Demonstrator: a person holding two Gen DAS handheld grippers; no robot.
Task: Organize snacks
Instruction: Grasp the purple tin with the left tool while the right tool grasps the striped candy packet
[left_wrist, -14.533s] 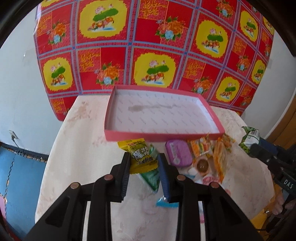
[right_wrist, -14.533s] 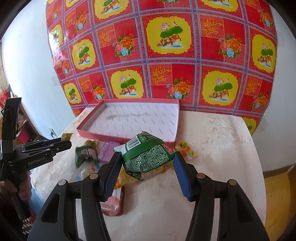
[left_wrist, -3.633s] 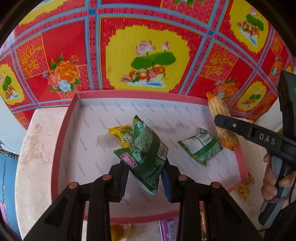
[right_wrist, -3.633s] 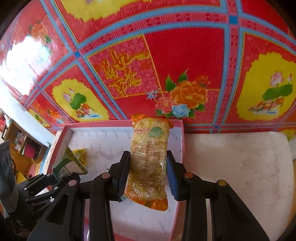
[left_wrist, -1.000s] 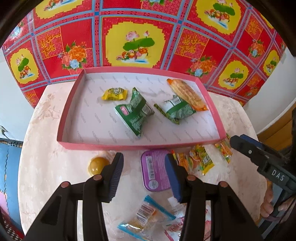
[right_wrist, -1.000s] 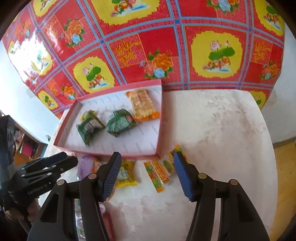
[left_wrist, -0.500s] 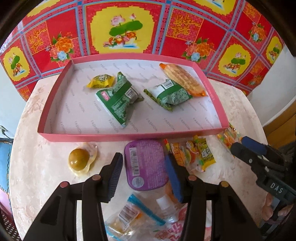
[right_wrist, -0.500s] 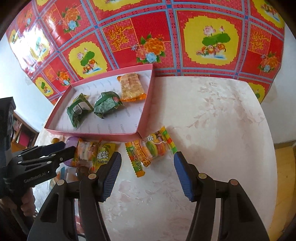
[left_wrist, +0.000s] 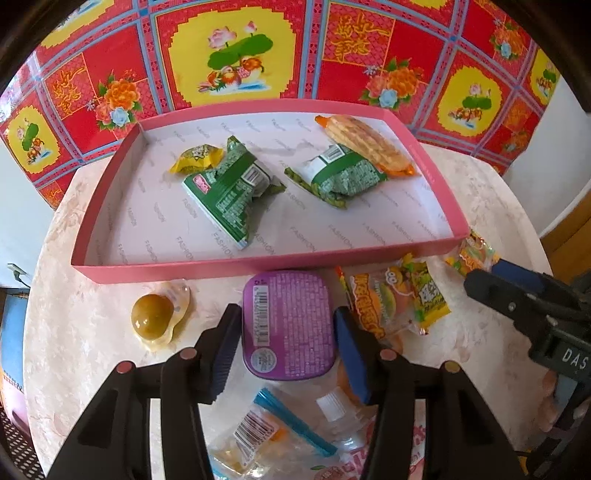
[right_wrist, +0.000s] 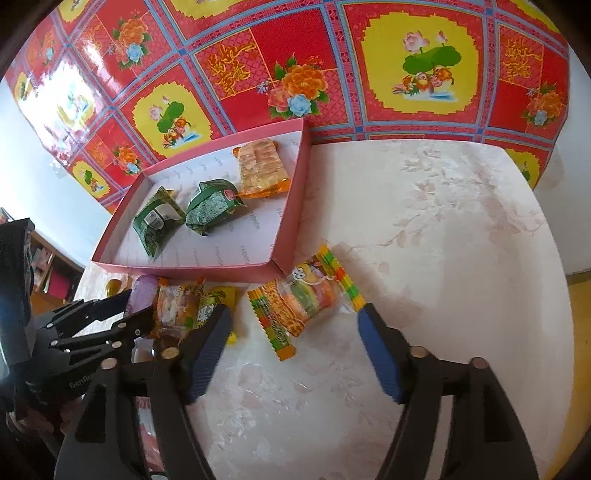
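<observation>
1. "FASHION" printed across pink tray (left_wrist: 177, 266) floor, beyond both tongs.
2. Left tongs (left_wrist: 286, 334) apart, just opening, straddling purple tin (left_wrist: 289, 325).
3. Right tongs (right_wrist: 293, 334) wide, just opening, burger-candy packet (right_wrist: 303, 299) between; bare worktop (right_wrist: 443, 258) rightward.

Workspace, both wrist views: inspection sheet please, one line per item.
Surface: pale floral-patterned table.
Job's things: pink tray holding four packets; purple tin and burger gummy packet on the table outside it.
Clutter: jelly cup and clear wrappers near the tray.
Grippers: left gripper open, straddling the tin; right gripper open, just widened, near the gummy packet.
Cables: nothing seen.
Surroundings: red floral cloth behind.
</observation>
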